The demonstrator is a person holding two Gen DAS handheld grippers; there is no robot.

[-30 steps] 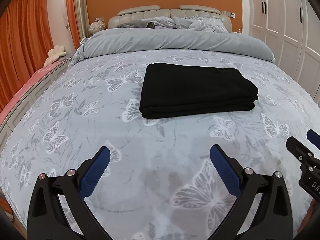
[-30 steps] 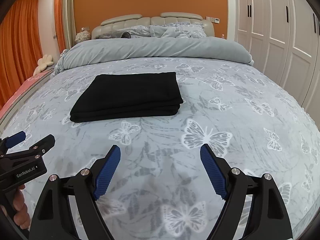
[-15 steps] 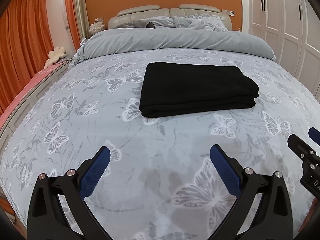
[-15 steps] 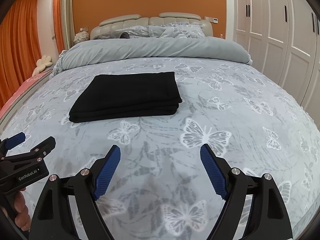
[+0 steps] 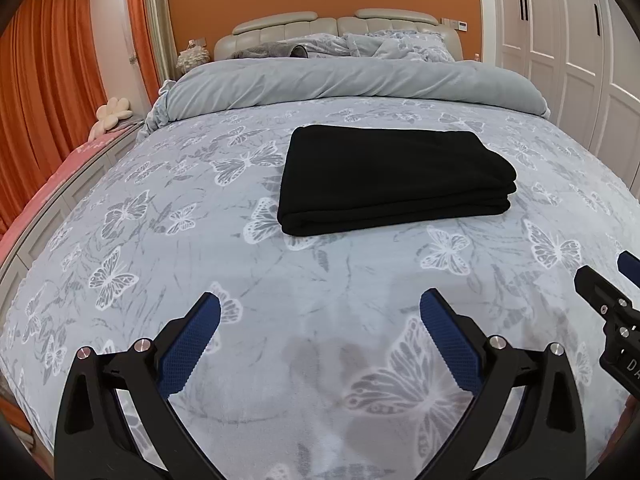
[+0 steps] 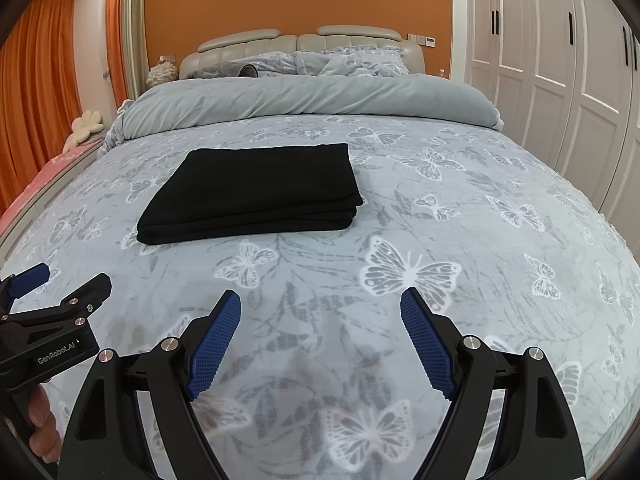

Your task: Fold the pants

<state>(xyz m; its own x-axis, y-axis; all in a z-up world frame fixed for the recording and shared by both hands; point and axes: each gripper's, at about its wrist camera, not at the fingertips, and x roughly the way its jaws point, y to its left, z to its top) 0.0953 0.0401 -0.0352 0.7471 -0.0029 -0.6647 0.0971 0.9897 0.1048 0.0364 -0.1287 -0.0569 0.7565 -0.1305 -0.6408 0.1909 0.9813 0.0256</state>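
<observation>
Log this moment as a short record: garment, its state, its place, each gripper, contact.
garment: black pants
state: folded into a flat, layered rectangle
place: lying on the butterfly-print bedspread, nearer than the rolled grey duvet
left gripper: open, nothing between its pads, held over bare bedspread
right gripper: open, nothing between its pads, beside the left one
contact: neither gripper touches the pants
task: fold looks complete

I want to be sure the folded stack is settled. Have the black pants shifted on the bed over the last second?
No. The black pants lie on the same butterflies of the bedspread as before, short of the rolled grey duvet.
</observation>
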